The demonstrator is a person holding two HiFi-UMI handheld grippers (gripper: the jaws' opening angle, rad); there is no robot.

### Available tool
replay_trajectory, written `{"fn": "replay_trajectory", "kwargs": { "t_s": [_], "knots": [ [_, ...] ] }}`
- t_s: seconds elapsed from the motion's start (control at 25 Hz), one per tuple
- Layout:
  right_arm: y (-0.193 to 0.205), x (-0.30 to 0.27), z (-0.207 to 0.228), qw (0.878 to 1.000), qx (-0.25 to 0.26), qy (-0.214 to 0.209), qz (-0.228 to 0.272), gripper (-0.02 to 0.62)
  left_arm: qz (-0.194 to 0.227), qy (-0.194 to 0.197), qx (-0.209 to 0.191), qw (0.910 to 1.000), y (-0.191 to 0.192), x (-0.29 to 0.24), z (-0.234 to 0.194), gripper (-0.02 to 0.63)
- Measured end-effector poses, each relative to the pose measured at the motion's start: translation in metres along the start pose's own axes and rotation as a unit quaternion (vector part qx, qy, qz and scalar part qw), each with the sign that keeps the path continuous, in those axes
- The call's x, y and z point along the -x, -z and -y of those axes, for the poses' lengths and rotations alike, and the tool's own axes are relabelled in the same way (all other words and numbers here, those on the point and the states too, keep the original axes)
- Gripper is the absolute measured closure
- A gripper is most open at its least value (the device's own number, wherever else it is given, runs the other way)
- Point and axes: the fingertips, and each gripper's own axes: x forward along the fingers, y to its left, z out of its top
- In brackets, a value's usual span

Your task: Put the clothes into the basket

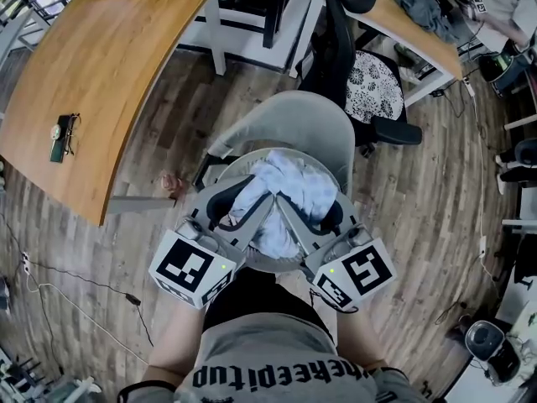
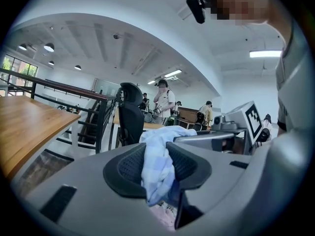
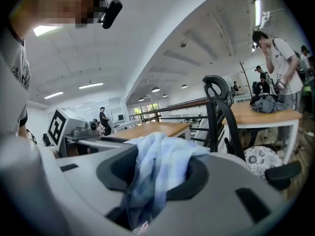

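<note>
Both grippers hold one pale blue checked cloth [image 1: 281, 193]: the left gripper [image 1: 243, 210] has its jaws clamped on a fold of it, and the right gripper [image 1: 308, 217] has its jaws clamped on another. The cloth hangs bunched between them over the mouth of the grey basket [image 1: 231, 168]. The basket sits on a grey chair [image 1: 312, 122] beside the wooden table [image 1: 109, 57].

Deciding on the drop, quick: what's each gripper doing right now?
Left gripper: closed on the light blue cloth.
Right gripper: closed on the same cloth.
</note>
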Motion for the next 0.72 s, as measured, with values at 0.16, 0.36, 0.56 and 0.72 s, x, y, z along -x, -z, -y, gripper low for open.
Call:
{"fn": "replay_trajectory", "kwargs": {
  "t_s": [0.16, 0.36, 0.56, 0.72],
  "knots": [
    [0.014, -0.009, 0.001, 1.0, -0.01, 0.0, -0.017, 0.443, -0.015, 0.001, 0.013, 0.9998, 0.015, -0.002, -0.009, 0.472],
    [0.03, -0.013, 0.004, 0.999, -0.021, 0.0, -0.033, 0.443, -0.033, 0.003, 0.023, 0.9992, 0.031, -0.005, -0.013, 0.471],
    [0.049, -0.019, 0.005, 0.998, -0.031, 0.004, -0.054, 0.443, -0.052, 0.005, 0.037, 0.998, 0.05, -0.007, -0.018, 0.471],
    [0.066, -0.022, 0.007, 0.997, -0.041, 0.008, -0.07, 0.443, -0.069, 0.009, 0.046, 0.9965, 0.066, -0.009, -0.021, 0.472]
  ]
}}
